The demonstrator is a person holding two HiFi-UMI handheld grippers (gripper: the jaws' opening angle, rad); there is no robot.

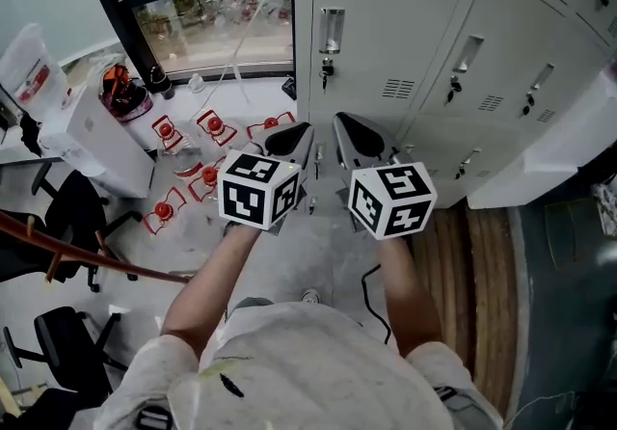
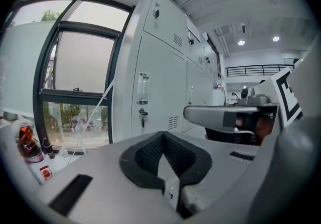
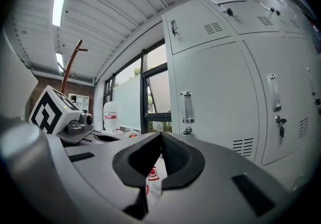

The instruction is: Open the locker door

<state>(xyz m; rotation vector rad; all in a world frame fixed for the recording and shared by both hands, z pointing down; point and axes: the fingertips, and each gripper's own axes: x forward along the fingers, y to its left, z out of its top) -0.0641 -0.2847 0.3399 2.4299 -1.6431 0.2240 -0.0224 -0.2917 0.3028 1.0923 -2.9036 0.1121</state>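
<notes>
1. Underfoot lies a pale floor (image 1: 318, 255), with a window (image 1: 212, 23) to the left of grey lockers (image 1: 501, 62).
2. Red-and-white pieces (image 1: 214, 124) litter the floor near black chairs (image 1: 72, 226).
3. Ahead, the locker door (image 1: 371, 23) stands closed, a key (image 1: 326, 71) under its handle (image 1: 331, 31). My left gripper (image 1: 289, 141) and right gripper (image 1: 359, 141) are both pinched together, empty and clear of the door.

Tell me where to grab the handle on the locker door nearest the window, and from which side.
Take the upright handle at its middle, above the key lock, coming straight from the front with jaws either side of it. It is a narrow vertical bar near the door's left edge, so pulling there likely swings it open.
</notes>
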